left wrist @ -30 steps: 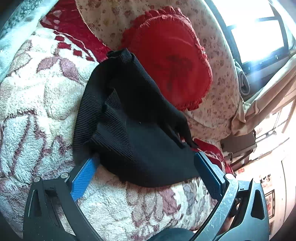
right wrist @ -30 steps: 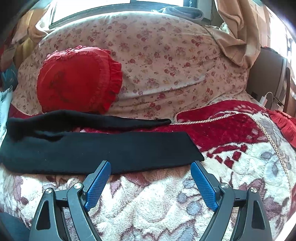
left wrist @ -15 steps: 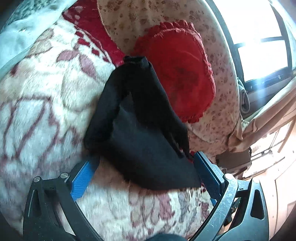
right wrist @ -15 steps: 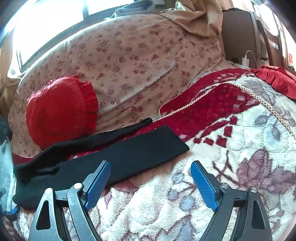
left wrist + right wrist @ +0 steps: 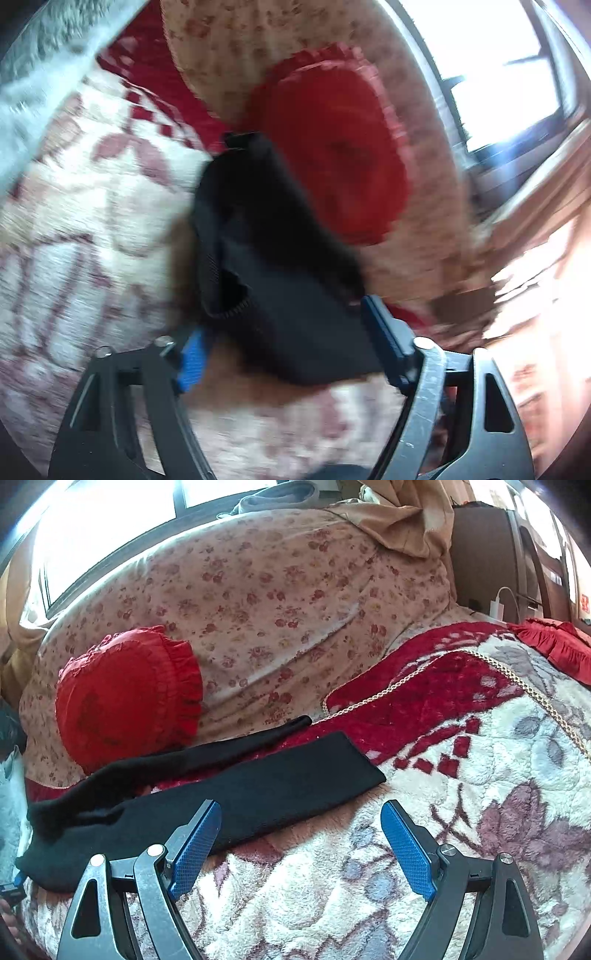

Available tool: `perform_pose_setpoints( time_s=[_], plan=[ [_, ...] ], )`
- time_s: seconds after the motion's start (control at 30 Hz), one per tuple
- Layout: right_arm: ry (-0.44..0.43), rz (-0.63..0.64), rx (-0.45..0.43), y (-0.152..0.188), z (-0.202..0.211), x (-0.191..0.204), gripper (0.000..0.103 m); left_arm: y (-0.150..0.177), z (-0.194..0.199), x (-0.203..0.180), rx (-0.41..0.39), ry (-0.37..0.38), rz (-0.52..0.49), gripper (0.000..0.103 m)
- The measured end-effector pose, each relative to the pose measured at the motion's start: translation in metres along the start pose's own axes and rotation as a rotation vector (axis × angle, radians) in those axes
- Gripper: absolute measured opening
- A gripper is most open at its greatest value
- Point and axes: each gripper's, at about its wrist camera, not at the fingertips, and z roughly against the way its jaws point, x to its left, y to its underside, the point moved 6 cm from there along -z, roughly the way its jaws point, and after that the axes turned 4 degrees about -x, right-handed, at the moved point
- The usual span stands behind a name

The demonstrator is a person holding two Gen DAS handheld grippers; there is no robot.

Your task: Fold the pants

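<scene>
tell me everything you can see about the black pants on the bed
The black pants look like ribbed knit fabric, lying flat and unfolded on the floral fleece blanket, legs apart and stretched toward the red patch. The far leg runs below the red ruffled cushion. The left gripper has just been closing around the waist end; the picture is blurred.

Left claw (image 5: 284, 341) has been closing around pants (image 5: 288, 280)
</scene>
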Motion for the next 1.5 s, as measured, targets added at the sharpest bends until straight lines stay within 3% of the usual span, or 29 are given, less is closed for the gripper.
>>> perform_pose_setpoints(
  time_s=[0.03,0.17,0.27,0.33,0.43,0.57,0.67,0.8,0.83,0.97,1.0,1.03,1.1,1.17,1.2,1.33,1.5],
  plan=[
    [-0.002,-0.015,0.002,-0.001,0.0,-0.003,0.087,0.002,-0.004,0.007,0.001,-0.088,-0.037,0.061],
    [-0.021,-0.142,0.012,-0.004,0.001,-0.031,0.087,0.008,-0.004,0.016,-0.02,-0.171,-0.088,0.032],
    [-0.084,-0.299,0.017,-0.004,0.001,-0.056,0.085,0.014,-0.004,0.016,-0.024,-0.195,-0.125,0.03],
    [-0.187,-0.475,0.012,-0.002,-0.001,-0.078,0.076,0.015,-0.005,0.012,-0.02,-0.185,-0.129,0.03],
    [-0.317,-0.779,-0.01,0.008,-0.008,-0.116,0.075,0.017,-0.008,0.002,-0.011,-0.164,-0.158,0.031],
    [-0.497,-1.024,0.047,0.02,-0.035,-0.134,0.067,0.016,-0.011,-0.008,-0.023,-0.155,-0.174,0.031],
    [-0.516,-0.968,0.105,0.013,-0.052,-0.125,0.058,0.015,-0.015,-0.011,-0.024,-0.171,-0.163,0.031],
    [-0.385,-0.815,0.188,0.014,-0.076,-0.115,0.049,0.015,-0.018,-0.006,-0.012,-0.186,-0.145,0.031],
    [-0.374,-0.802,0.195,0.014,-0.082,-0.113,0.044,0.015,-0.019,-0.005,-0.005,-0.192,-0.14,0.031],
    [-0.393,-0.781,0.175,0.008,-0.101,-0.106,0.043,0.014,-0.023,0.001,0.016,-0.189,-0.089,0.031],
    [-0.379,-0.76,0.178,0.008,-0.105,-0.105,0.038,0.013,-0.024,0.001,0.016,-0.188,-0.09,0.028],
    [-0.369,-0.745,0.178,0.008,-0.107,-0.103,0.035,0.012,-0.023,0.0,0.012,-0.183,-0.093,0.013],
    [-0.362,-0.727,0.173,0.008,-0.109,-0.103,0.032,0.011,-0.021,0.0,0.009,-0.195,-0.077,0.007],
    [-0.356,-0.689,0.182,0.011,-0.108,-0.102,0.02,0.012,-0.016,0.0,-0.003,-0.192,-0.058,0.004],
    [-0.355,-0.676,0.19,0.013,-0.107,-0.103,0.004,0.013,-0.011,0.0,-0.016,-0.199,-0.052,0.004],
    [-0.348,-0.702,0.208,0.019,-0.085,-0.106,0.004,0.015,0.023,0.003,-0.065,-0.204,-0.042,0.004],
    [-0.41,-0.718,0.329,0.05,-0.041,-0.083,0.004,0.009,0.089,0.024,-0.098,-0.211,-0.006,0.004]
  ],
)
